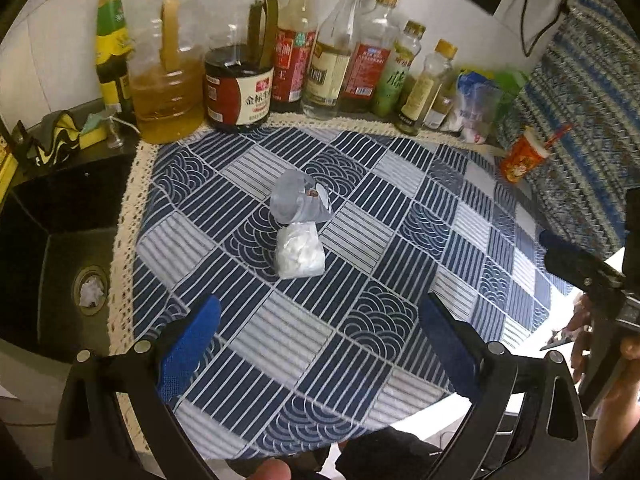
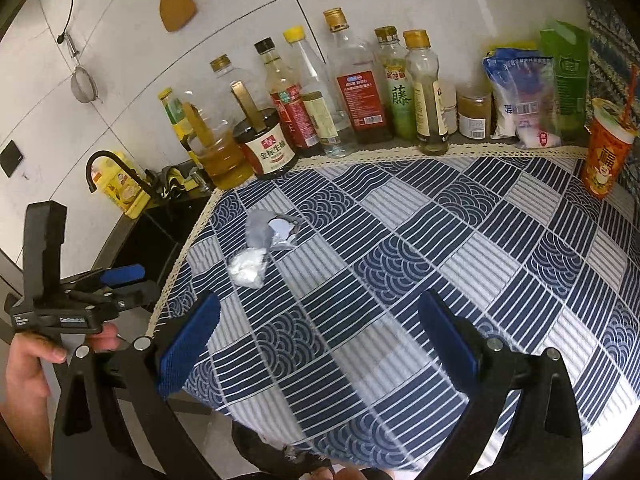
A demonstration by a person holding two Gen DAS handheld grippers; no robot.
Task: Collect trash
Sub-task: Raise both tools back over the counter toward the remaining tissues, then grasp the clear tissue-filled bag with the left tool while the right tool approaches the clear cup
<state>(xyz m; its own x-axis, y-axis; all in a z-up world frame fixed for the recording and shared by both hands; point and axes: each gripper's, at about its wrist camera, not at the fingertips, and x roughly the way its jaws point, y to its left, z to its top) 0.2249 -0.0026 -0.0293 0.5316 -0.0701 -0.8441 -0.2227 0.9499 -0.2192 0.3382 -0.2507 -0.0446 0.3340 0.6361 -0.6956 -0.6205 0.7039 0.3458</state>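
Both claws hang open and empty over the worktop. Straight ahead of the left claw, well apart from its tips, lie a white packet and, touching its far end, a grey wrapper. From the right claw, both lie ahead to the left; an orange cup stands far right.

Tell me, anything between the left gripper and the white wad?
Nothing: in the left wrist view only bare patterned tablecloth lies between the open left gripper and the white wad.
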